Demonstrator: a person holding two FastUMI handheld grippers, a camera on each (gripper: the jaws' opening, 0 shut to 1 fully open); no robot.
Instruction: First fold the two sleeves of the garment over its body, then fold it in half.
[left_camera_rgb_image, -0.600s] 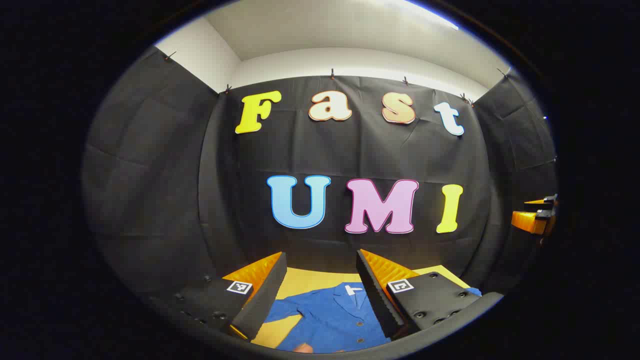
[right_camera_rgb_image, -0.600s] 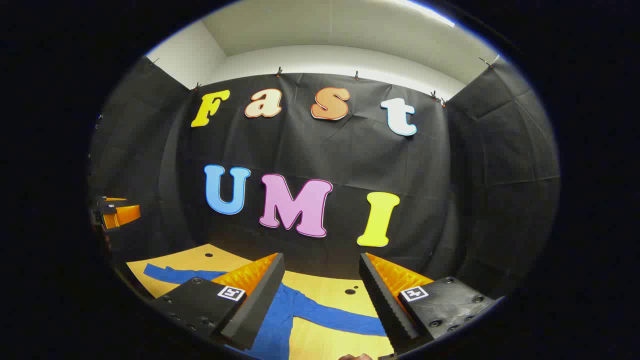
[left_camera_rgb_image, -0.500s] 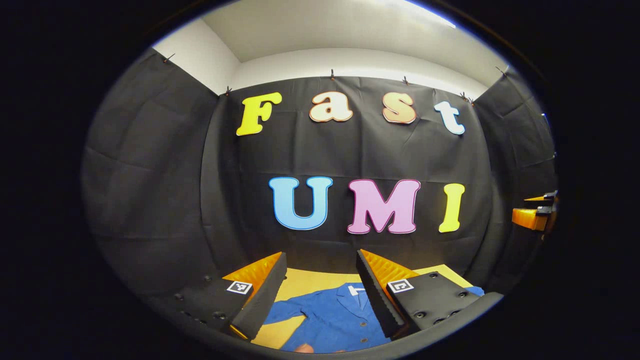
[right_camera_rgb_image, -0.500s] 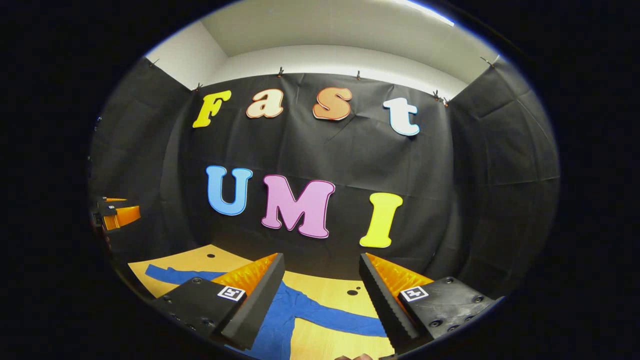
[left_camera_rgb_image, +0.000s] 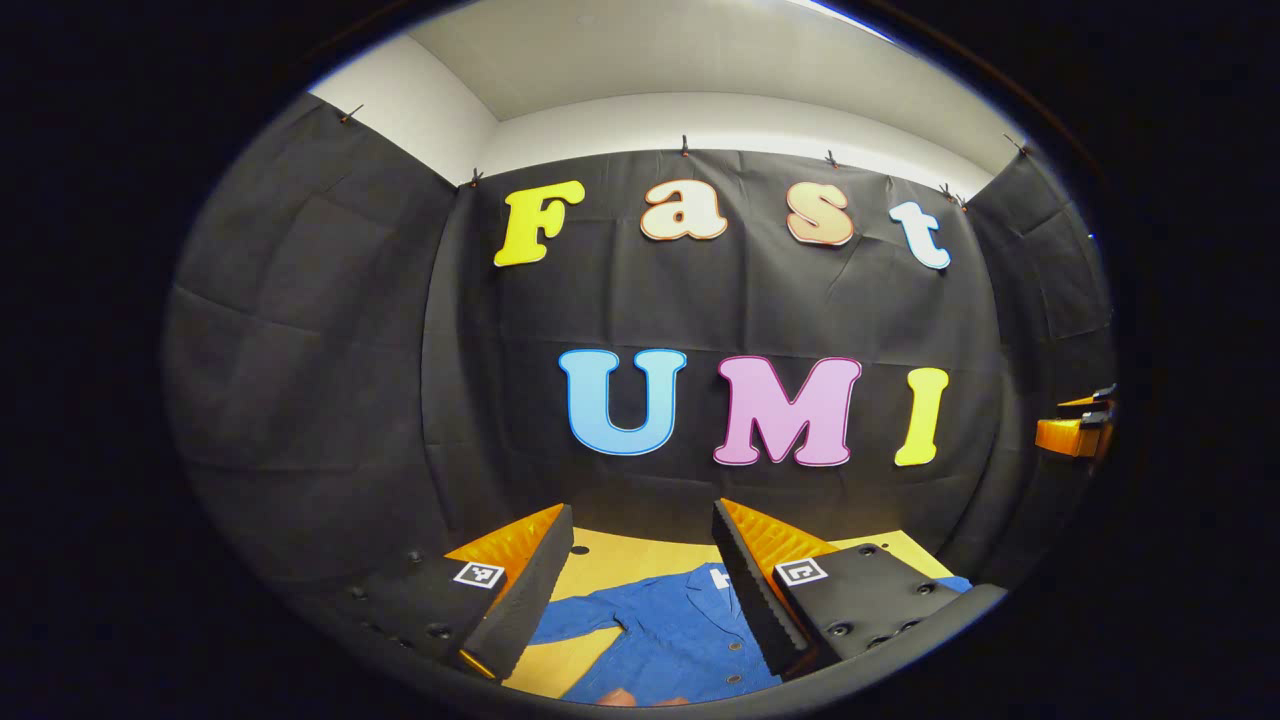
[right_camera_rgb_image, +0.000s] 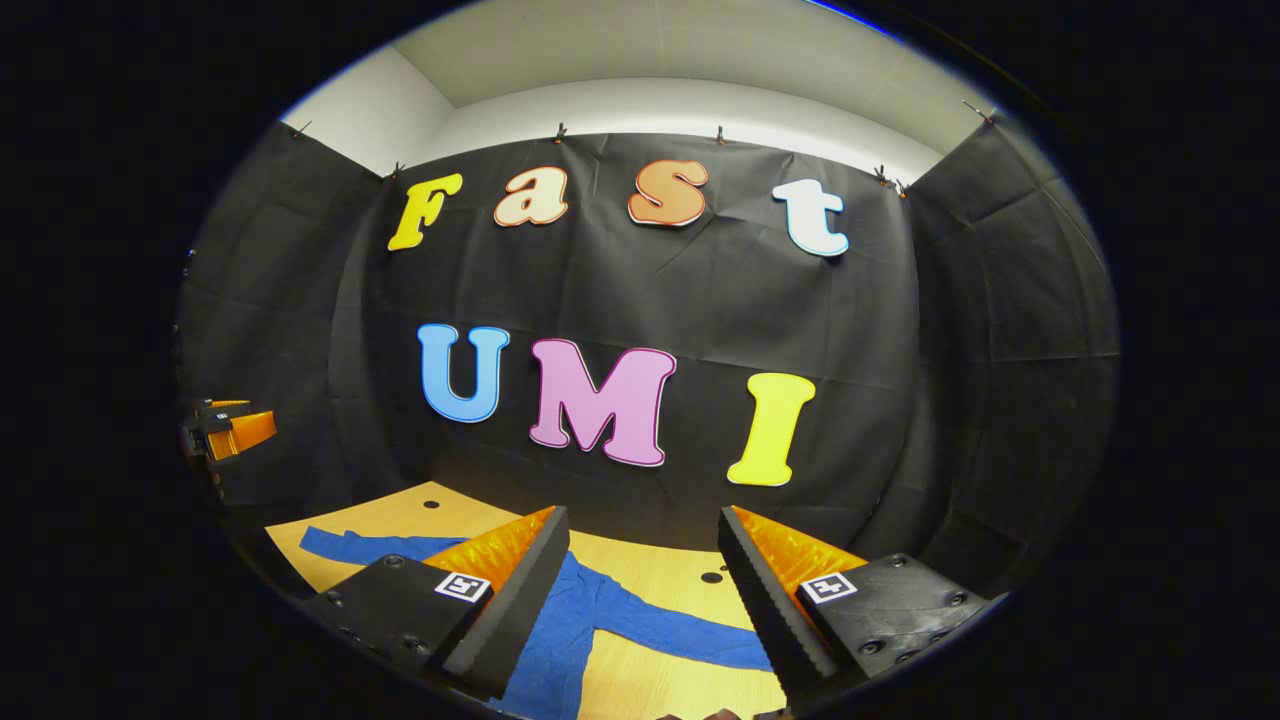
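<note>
A blue buttoned shirt lies flat on a yellow wooden table, collar toward the far wall. In the left gripper view my left gripper stands open high above it, with nothing between its fingers. The right gripper view has the shirt with one sleeve stretched right and the other sleeve stretched left. My right gripper is open above the shirt and holds nothing. Each gripper appears small at the edge of the other's view: the right gripper and the left gripper.
Black cloth walls close the booth at the back and on both sides. The table has small dark holes near its far edge. A bit of a hand shows at the bottom rim.
Both views have shifted slightly; the right one now sees a little more of the table and shirt. The grippers stay open and the shirt lies as before.
</note>
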